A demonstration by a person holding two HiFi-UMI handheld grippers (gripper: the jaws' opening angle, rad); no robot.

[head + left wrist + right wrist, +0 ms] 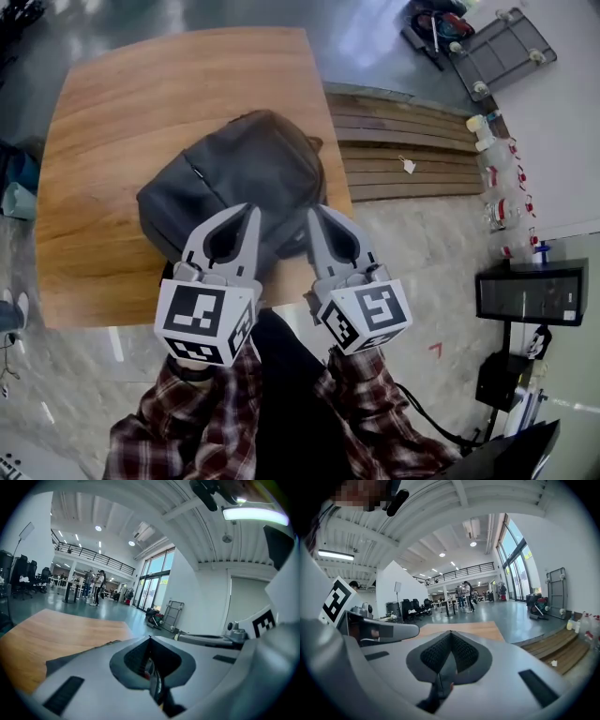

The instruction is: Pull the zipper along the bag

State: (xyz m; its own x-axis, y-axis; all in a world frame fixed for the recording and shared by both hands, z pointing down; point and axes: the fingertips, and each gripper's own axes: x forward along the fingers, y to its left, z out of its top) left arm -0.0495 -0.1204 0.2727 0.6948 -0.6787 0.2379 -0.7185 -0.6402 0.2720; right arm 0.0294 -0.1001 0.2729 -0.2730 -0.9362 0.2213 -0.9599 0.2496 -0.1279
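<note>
wooden table (122,131), backpack (239,173) in head view; distant people (97,587) in gripper views

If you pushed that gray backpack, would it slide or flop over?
It would probably sag rather than stay stiff: the backpack looks soft and slumped. Lying flat and low, it likely would not tip or roll. It might slide on the smooth wooden table.

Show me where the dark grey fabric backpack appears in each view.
Head view: the dark grey fabric backpack lies at the centre of the picture, on the light wooden table.
Left gripper view: a dark sliver at lower left, below the tabletop.
Right gripper view: not in it.
Shared landmark: the table, in all three views.
</note>
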